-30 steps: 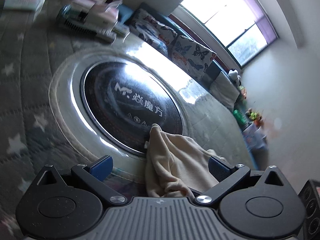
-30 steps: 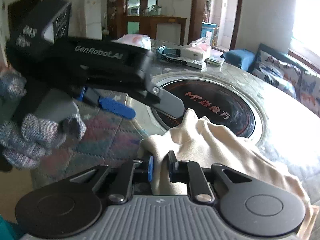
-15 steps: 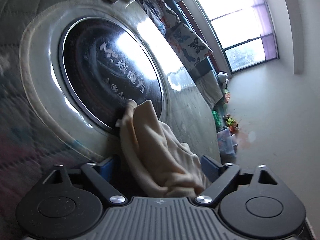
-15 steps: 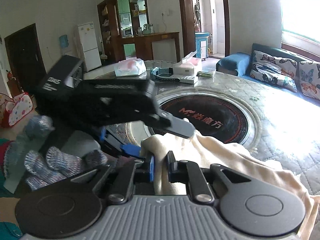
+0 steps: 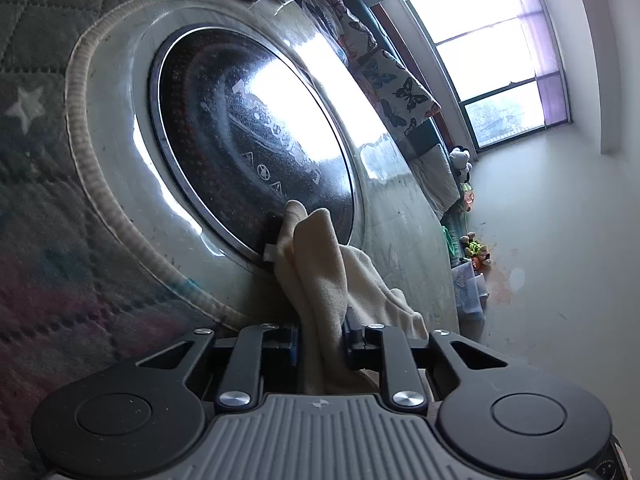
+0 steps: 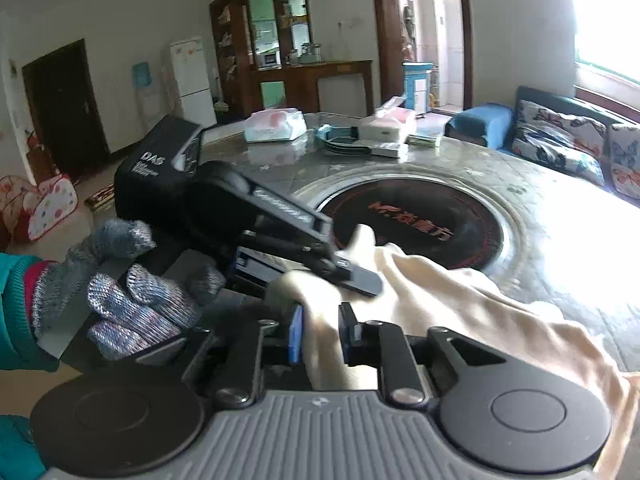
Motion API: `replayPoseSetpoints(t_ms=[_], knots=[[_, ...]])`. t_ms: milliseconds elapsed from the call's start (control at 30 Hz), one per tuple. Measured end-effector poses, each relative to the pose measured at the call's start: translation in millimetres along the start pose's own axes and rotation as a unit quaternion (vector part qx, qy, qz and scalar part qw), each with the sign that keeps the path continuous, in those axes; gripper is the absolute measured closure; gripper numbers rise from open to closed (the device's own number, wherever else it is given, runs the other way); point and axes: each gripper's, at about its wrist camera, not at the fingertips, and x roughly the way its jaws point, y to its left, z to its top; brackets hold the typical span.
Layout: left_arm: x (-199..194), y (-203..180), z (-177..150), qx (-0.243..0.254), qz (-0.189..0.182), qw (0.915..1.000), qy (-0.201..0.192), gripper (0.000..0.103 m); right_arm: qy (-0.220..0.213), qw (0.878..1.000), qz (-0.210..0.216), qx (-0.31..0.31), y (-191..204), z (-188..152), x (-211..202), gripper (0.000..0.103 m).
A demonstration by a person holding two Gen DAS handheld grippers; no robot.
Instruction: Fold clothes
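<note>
A cream cloth garment (image 5: 320,264) lies bunched on the round table, reaching onto the black glass disc (image 5: 240,128). My left gripper (image 5: 320,344) is shut on a fold of the cloth. In the right wrist view the same cloth (image 6: 460,296) drapes to the right, and my right gripper (image 6: 320,336) is shut on another fold of it. The left gripper (image 6: 352,274) shows there too, held by a gloved hand (image 6: 132,292), its fingers pinching the cloth just beyond my right fingertips.
The quilted tablecloth (image 5: 36,80) surrounds the disc's pale ring. Tissue packs (image 6: 274,124), a plate and boxes (image 6: 376,140) sit at the table's far side. A sofa with butterfly cushions (image 6: 560,140) stands beyond the table.
My left gripper was open around the cloth and has shut on it. It has also tilted and moved in close beside my right gripper, which has kept its hold.
</note>
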Motion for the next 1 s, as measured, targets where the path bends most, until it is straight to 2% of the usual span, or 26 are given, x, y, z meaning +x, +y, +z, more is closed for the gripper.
replayPoseSetpoints(t_ms=[233, 367, 433, 667, 833, 967, 1000], knots=[[-1, -12, -7, 0.051, 0.022, 0.9984, -0.012, 0.082, -0.006, 0.993, -0.103, 0.061, -49, -23, -33, 0.079], [2, -18, -10, 0.066, 0.032, 0.9972, -0.015, 0.082, -0.005, 0.978, -0.178, 0.109, -85, -36, -47, 0.076], [3, -21, -11, 0.073, 0.037, 0.9965, -0.016, 0.082, -0.003, 0.969, -0.211, 0.13, -102, -43, -49, 0.07], [2, -30, -16, 0.104, 0.058, 0.9927, -0.018, 0.082, -0.016, 0.948, -0.231, 0.217, -143, -70, -44, 0.062], [7, -35, -17, 0.131, 0.079, 0.9881, -0.02, 0.082, -0.032, 0.947, -0.217, 0.234, -147, -74, -40, 0.062], [9, -44, -20, 0.163, 0.098, 0.9814, -0.026, 0.085, -0.037, 0.949, -0.211, 0.231, -143, -72, -39, 0.09], [9, -47, -20, 0.169, 0.1, 0.9802, -0.028, 0.086, -0.038, 0.949, -0.21, 0.231, -142, -72, -40, 0.091]])
